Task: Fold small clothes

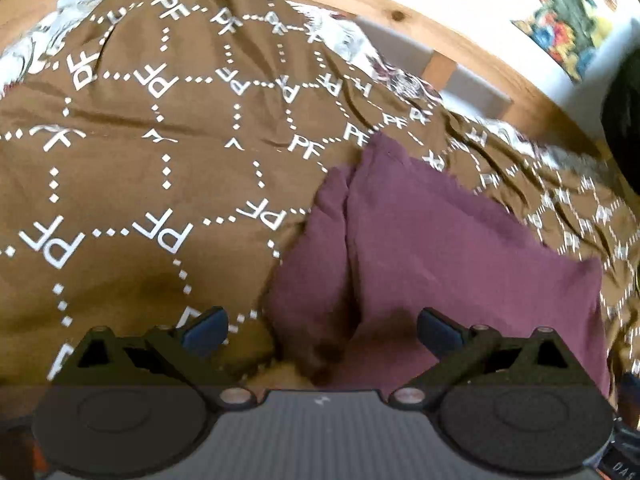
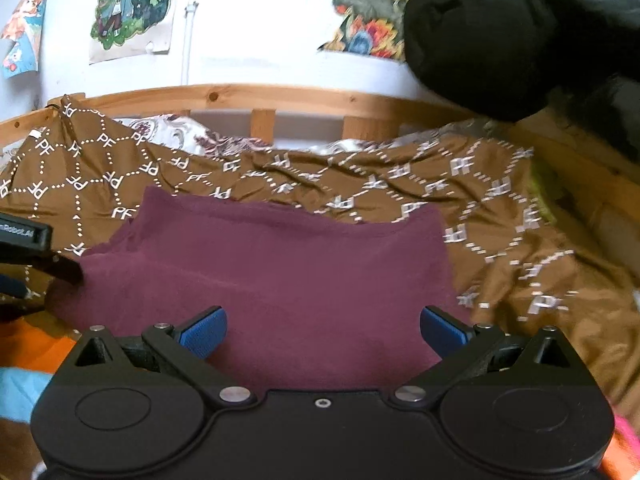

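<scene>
A maroon cloth [image 1: 432, 256] lies on a brown bed cover with white "PF" lettering [image 1: 140, 152]. In the left wrist view it has a deep crease down its left part, and my left gripper [image 1: 322, 330] is open and empty just above its near left edge. In the right wrist view the maroon cloth [image 2: 288, 264] lies spread fairly flat. My right gripper [image 2: 322, 330] is open and empty over its near edge. The left gripper's body [image 2: 28, 252] shows at the cloth's left side.
A wooden bed rail [image 2: 280, 98] runs along the far side by a white wall with posters [image 2: 132, 4]. A black padded object [image 2: 520, 32] hangs at upper right. Orange and light-blue fabrics [image 2: 28, 364] lie at lower left. A patterned white sheet [image 1: 360, 44] shows beyond the cover.
</scene>
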Demonstrator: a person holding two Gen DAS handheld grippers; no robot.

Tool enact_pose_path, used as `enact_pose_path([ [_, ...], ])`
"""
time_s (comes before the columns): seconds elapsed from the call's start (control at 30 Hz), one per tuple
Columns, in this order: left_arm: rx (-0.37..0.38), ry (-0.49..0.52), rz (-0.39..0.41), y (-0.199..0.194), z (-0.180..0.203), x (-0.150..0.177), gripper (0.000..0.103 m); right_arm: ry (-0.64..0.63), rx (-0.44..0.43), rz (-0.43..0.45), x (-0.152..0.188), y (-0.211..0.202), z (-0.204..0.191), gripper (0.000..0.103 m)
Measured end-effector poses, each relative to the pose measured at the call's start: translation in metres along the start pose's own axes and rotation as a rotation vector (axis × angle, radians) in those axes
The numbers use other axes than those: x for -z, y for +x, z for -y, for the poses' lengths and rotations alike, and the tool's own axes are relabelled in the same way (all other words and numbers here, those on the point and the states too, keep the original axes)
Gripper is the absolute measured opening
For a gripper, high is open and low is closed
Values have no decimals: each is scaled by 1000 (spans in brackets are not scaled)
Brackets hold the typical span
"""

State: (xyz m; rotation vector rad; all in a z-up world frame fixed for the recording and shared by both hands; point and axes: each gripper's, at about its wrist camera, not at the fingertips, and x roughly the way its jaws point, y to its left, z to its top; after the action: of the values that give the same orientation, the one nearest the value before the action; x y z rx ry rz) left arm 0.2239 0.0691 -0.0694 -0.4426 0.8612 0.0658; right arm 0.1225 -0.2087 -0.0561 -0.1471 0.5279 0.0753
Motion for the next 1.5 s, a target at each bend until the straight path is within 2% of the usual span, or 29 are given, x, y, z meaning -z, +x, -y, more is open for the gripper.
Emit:
enact_pose_path([
  [0.2,35,-150,-51,30,-22,-9,102,-47,20,2,-12,36,-14,102],
  [0.27,34,-162,-54,34,-25,-9,102,-59,19,3,-13,47,-18,102],
  [0.43,26,-122,-58,38,-18,-7,102,-86,6,-43,-3,64,-26,102],
  [0.63,7,-74,-60,37,-12,-4,102,-130,16,-80,10,65,-33,102],
  [0.9,-19,-23,-68,41,-8,-1,102,-67,-1,-101,15,66,-27,102],
  [1.37,-8,-8,-93,39,-9,0,102,-43,-4,-104,17,67,-25,103],
  [1.5,21,-34,-107,36,-12,-1,102,-36,-7,-106,17,67,-24,103],
])
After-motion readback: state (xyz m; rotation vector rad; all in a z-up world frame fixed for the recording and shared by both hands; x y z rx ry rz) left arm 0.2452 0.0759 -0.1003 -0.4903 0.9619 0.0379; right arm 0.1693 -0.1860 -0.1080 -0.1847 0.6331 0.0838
